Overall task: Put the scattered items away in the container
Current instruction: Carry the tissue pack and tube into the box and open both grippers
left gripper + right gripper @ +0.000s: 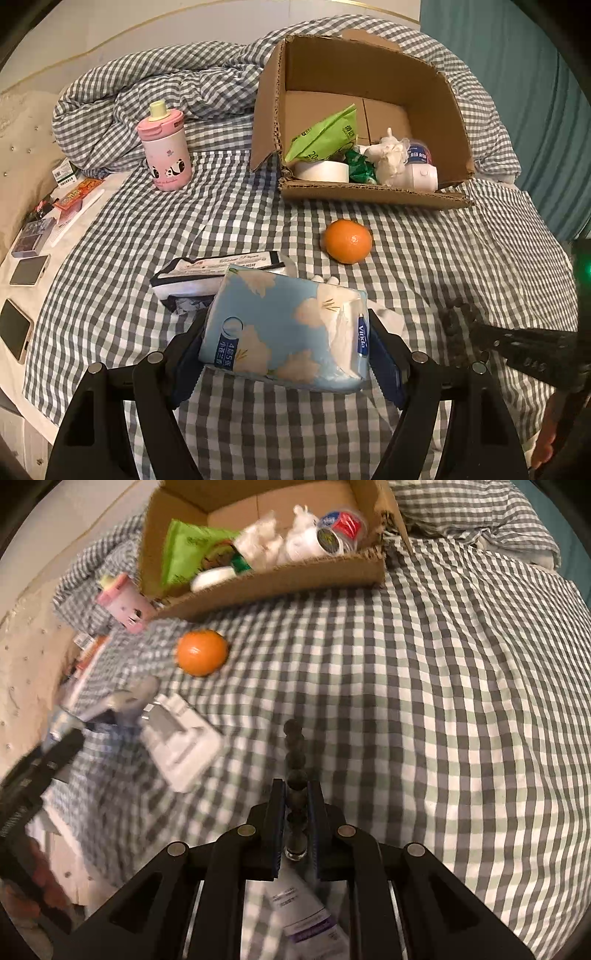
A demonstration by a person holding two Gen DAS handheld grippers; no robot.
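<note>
My left gripper [286,332] is shut on a blue flowered tissue pack [284,332], held a little above the checked bed cover. My right gripper [295,794] is shut on a string of dark beads [295,753] that trails forward onto the cover; it also shows at the right of the left wrist view [458,332]. The open cardboard box [369,194] stands beyond, holding a green packet [325,134], a tape roll, a white plush toy and a small bottle. An orange [348,240] lies in front of the box, and it shows in the right wrist view [201,651] too.
A pink panda bottle [166,151] stands left of the box. A black-and-white tissue pack [218,277] lies behind the blue one. A white charger [181,738] lies left of my right gripper. Phones [14,332] and small boxes sit at the left edge. A tube [306,915] lies under my right gripper.
</note>
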